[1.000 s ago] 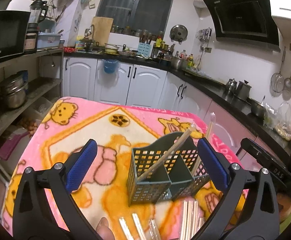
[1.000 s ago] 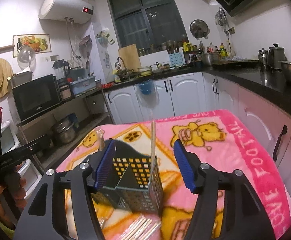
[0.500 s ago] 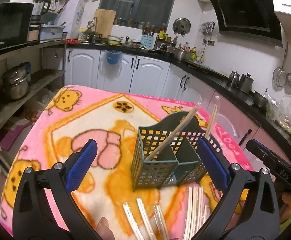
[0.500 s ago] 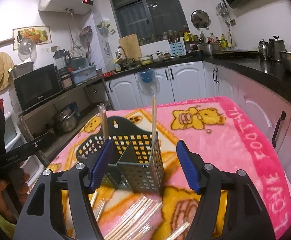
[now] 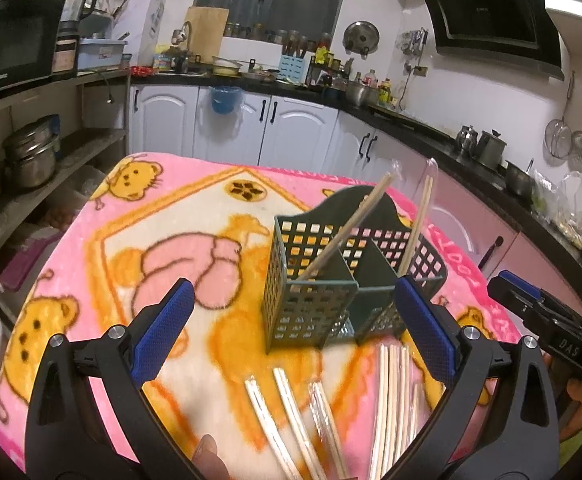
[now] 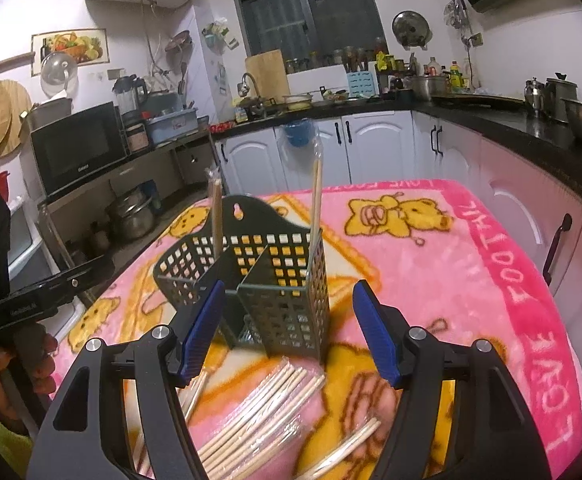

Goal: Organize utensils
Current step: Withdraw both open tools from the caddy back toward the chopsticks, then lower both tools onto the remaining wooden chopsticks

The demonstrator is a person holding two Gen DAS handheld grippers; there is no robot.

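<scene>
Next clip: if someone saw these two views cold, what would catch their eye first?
Probably the dark green utensil basket standing upright in the middle of the pink cartoon-bear blanket, with two wrapped chopstick pairs sticking up out of it. Next, the loose chopsticks lying on the blanket just in front of the basket, below the open left gripper and open right gripper, neither holding anything.

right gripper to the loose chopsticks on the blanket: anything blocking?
Nothing visible. The right gripper is open and empty, and the wrapped chopsticks lie on the blanket just below and in front of it. The green caddy stands beyond them, not between. The left gripper sits off to the side.
</scene>
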